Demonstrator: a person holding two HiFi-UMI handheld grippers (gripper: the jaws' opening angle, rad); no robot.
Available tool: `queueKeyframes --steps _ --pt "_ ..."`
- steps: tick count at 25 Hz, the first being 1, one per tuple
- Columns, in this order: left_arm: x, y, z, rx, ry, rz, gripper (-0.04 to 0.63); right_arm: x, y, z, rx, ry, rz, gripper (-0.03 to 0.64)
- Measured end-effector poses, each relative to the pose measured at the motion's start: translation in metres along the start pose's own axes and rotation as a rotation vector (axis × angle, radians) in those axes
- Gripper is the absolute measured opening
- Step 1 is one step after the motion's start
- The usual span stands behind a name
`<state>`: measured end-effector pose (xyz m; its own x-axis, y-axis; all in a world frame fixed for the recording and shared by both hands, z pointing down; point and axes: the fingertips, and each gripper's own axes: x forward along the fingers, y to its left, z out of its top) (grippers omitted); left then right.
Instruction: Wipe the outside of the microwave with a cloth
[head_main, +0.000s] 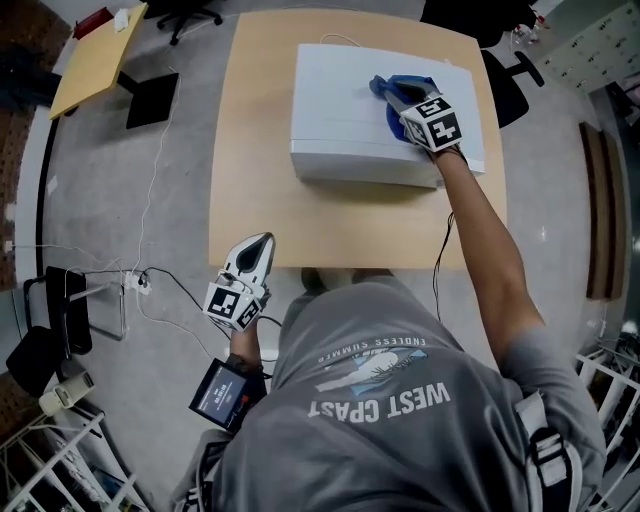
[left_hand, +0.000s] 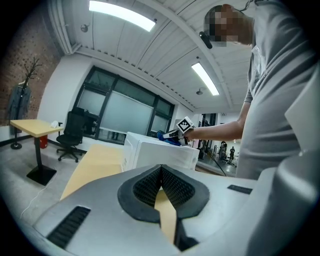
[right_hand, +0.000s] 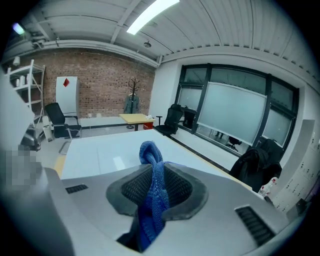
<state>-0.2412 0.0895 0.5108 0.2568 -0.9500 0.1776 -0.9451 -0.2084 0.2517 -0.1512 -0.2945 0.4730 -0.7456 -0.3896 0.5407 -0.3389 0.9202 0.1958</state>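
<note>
Wiping: right tool (head_main: 390, 93), clenched on blue knitted cloth (right_hand: 151, 165), should press it flat beneath its tip on the white box-shaped microwave (head_main: 340, 120), overlapping passes; left tool (head_main: 260, 243) clenched empty.

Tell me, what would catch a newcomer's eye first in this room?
The big white box-shaped microwave sitting on the pale wooden table stands out first. On its top, the right gripper is clamped on a bright blue knitted cloth. The left gripper, shut and empty, hangs by the table's near edge.
</note>
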Motion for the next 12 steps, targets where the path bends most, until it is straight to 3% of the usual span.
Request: queueKeyframes --steps 12 --pt "-0.03 0.006 -0.014 -0.009 -0.016 0.058 0.023 0.057 0.082 0.046 -0.079 -0.014 0.145 0.078"
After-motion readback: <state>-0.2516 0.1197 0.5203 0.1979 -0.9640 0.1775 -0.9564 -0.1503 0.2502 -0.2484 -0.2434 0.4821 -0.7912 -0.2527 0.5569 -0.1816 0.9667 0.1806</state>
